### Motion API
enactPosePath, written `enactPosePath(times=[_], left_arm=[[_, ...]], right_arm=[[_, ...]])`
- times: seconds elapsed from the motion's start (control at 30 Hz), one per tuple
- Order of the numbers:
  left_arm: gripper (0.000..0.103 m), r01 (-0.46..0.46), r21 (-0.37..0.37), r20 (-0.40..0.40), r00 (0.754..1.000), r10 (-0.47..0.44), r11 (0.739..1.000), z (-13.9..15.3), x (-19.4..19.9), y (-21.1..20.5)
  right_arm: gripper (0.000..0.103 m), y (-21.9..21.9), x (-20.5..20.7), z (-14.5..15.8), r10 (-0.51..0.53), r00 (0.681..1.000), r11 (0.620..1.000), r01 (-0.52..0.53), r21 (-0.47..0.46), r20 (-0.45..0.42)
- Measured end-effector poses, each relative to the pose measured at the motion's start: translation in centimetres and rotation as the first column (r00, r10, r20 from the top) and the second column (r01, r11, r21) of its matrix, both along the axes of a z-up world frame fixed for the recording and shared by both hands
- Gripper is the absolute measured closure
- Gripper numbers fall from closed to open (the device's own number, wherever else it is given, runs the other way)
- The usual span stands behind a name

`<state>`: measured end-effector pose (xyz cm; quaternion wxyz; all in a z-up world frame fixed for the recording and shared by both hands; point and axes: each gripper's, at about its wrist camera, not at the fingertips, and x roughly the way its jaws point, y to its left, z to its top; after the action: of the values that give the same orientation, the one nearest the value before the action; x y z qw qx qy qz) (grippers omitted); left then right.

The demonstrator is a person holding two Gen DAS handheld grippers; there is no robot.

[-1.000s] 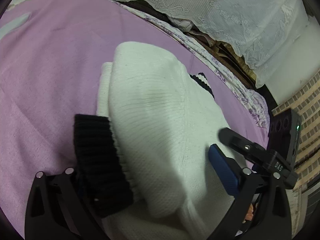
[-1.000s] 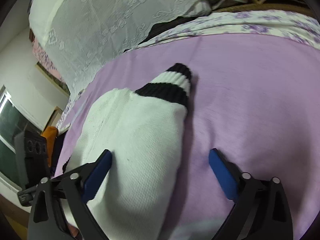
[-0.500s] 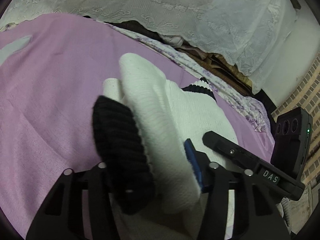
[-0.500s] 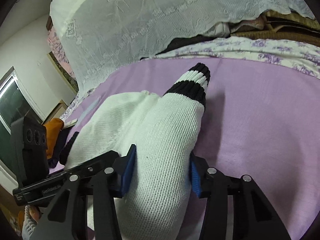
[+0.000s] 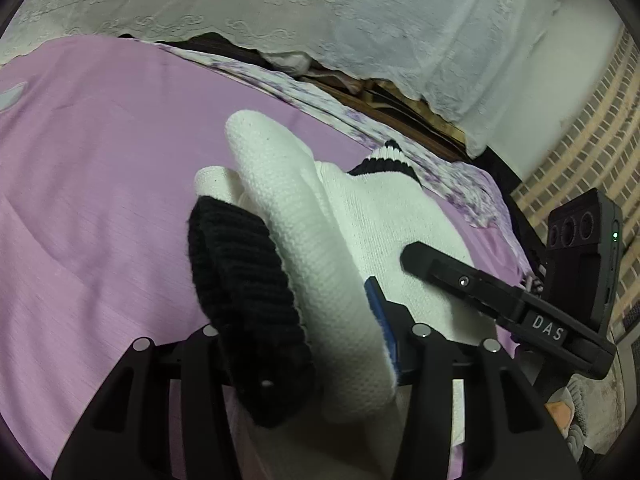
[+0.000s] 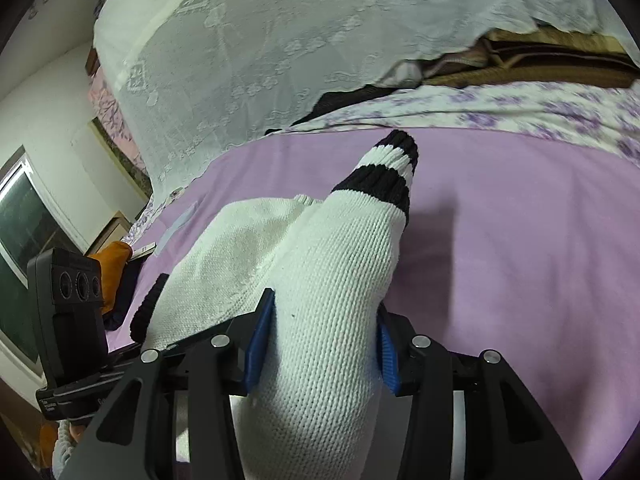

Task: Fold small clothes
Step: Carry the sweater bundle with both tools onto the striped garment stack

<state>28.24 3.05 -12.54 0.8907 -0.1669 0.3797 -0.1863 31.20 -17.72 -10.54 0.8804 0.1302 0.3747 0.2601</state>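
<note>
Sweater point(image 6: 320, 280) sleeve pinched in right fingers point(image 6: 386, 344); left fingers point(image 5: 380, 316) apparently clamp its black hem point(image 5: 244, 280).

sweater point(image 6: 332, 280): coarse white knit | bedsheet point(image 6: 520, 240): smooth matt lilac cloth

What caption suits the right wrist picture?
Right gripper pinching a white sweater above a purple bedspread.

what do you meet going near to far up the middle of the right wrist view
right tongs shut on the white sweater sleeve → black and white striped cuff → purple bedspread → floral sheet → white lace cover
</note>
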Motion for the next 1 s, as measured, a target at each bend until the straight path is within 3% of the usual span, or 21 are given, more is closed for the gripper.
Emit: enactPosePath(times=[0.3, 0.53, 0.77, 1.0], left_arm=[[0.056, 0.112, -0.007, 0.041, 0.993, -0.112, 0.994, 2.0, -2.1, -6.6], [0.057, 0.221, 0.004, 0.094, 0.971, -0.220, 0.975, 5.3, -3.6, -14.4], [0.057, 0.356, 0.009, 0.131, 0.926, -0.354, 0.934, 9.2, -4.3, -24.4], [0.057, 0.492, 0.038, 0.174, 0.854, -0.491, 0.870, 12.8, -6.0, -35.7]], right_arm=[[0.057, -6.7, -4.4, 2.1, -0.083, 0.995, 0.997, 0.082, 0.009, 0.063], [0.057, -14.4, -8.2, 4.4, -0.200, 0.972, 0.980, 0.198, 0.031, 0.126], [0.057, -23.8, -11.8, 7.2, -0.346, 0.920, 0.938, 0.342, 0.055, 0.181], [0.057, -32.7, -15.6, 9.9, -0.476, 0.849, 0.878, 0.476, 0.061, 0.229]])
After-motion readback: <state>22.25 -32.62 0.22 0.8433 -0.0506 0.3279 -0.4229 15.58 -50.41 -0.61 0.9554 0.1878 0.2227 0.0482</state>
